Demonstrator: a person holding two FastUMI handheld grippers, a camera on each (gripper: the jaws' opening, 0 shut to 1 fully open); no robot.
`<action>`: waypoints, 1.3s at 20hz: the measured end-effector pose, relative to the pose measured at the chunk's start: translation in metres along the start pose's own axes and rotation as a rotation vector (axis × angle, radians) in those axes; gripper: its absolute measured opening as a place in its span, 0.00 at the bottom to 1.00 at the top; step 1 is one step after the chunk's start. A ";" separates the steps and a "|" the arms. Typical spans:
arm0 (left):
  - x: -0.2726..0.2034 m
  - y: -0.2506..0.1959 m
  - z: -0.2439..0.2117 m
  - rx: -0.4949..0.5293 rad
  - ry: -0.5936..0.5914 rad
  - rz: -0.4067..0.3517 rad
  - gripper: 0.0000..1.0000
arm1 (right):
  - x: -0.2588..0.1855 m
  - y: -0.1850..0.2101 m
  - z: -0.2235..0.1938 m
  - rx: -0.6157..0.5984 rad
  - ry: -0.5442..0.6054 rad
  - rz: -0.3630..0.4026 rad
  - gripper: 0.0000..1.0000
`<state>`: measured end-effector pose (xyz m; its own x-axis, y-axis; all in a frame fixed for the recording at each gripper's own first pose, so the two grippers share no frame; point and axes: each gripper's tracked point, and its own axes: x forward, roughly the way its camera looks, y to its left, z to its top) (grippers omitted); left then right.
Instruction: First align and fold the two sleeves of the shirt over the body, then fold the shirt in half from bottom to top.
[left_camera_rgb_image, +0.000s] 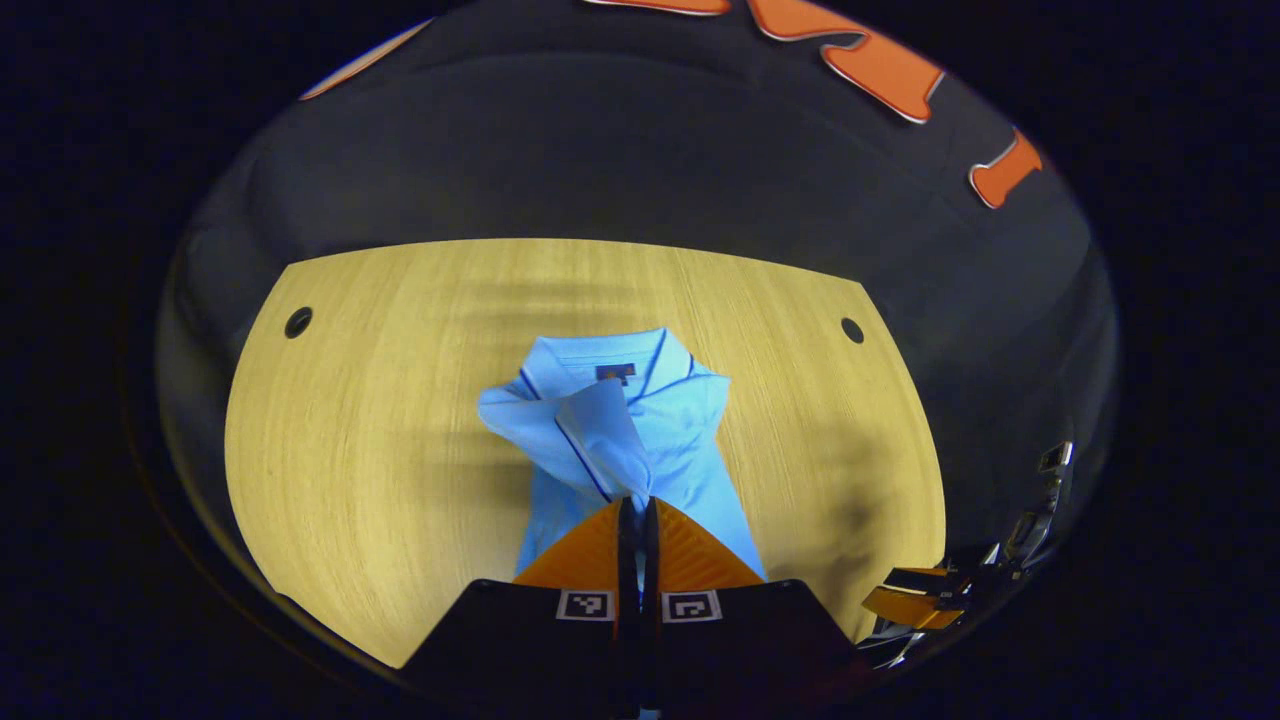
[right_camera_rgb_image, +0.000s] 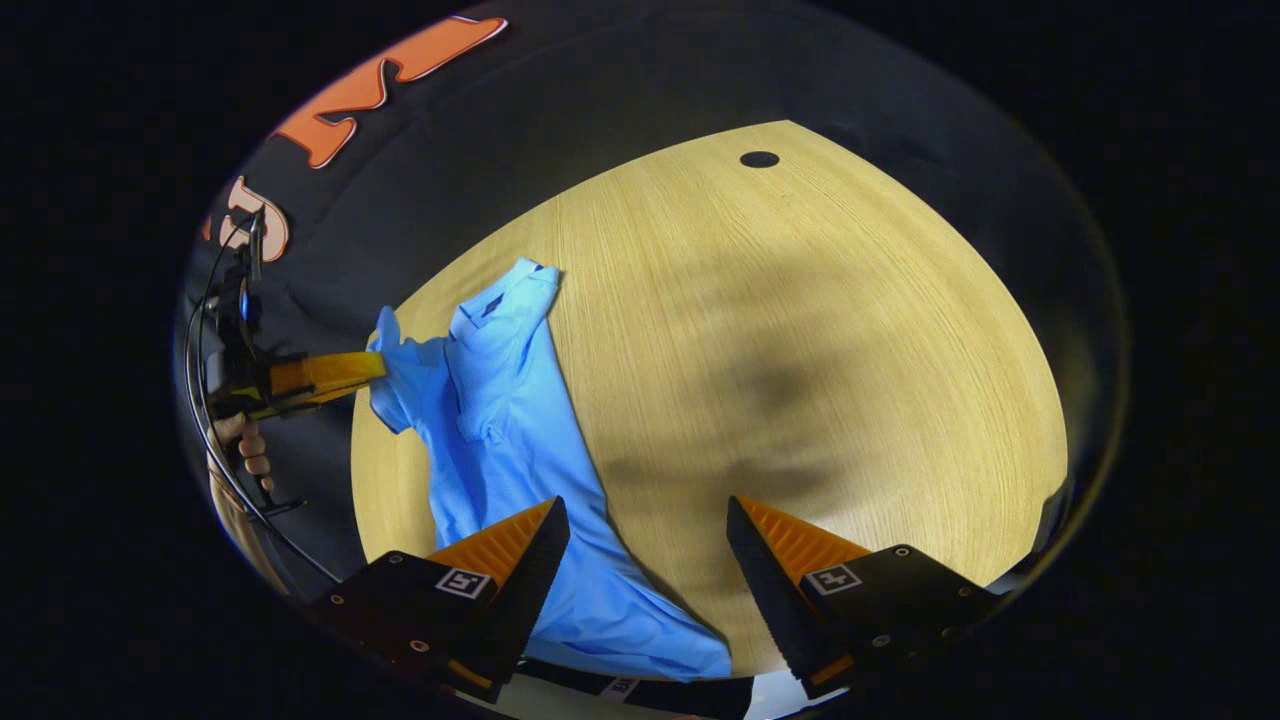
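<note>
Folding the sleeve over right now: our left gripper is pinched tight on its cuff and has it lifted above the light blue shirt, which lies on the desk. Our right gripper hangs wide open over the shirt's lower edge, holding nothing. We reckon the trick is carrying the cuff straight across the body, low and taut, so no wrinkles bunch underneath.

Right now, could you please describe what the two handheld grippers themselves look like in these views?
Each gripper has two wedge-shaped, ridged fingers on black blocks bearing small square black-and-white markers. The right gripper shows screws on its blocks. The left gripper shows the same markers; in the right gripper view, thin black cables loop from its body above the hand holding it.
</note>
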<state>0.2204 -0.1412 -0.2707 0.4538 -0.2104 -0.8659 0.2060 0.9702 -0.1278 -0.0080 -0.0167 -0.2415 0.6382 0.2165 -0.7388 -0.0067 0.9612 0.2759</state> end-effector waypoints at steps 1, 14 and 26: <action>0.007 -0.007 -0.003 0.014 0.014 -0.003 0.04 | 0.000 -0.004 -0.002 0.007 0.001 -0.007 0.98; 0.039 -0.065 -0.029 -0.002 0.090 -0.027 1.00 | -0.008 -0.030 -0.023 0.036 0.018 -0.040 0.98; -0.049 0.038 -0.123 -0.090 0.058 0.069 0.99 | 0.007 0.011 -0.076 -0.144 0.137 -0.041 0.98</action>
<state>0.0997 -0.0791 -0.2925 0.4131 -0.1381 -0.9001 0.0959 0.9895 -0.1078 -0.0623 0.0084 -0.2899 0.5294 0.1883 -0.8272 -0.0991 0.9821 0.1601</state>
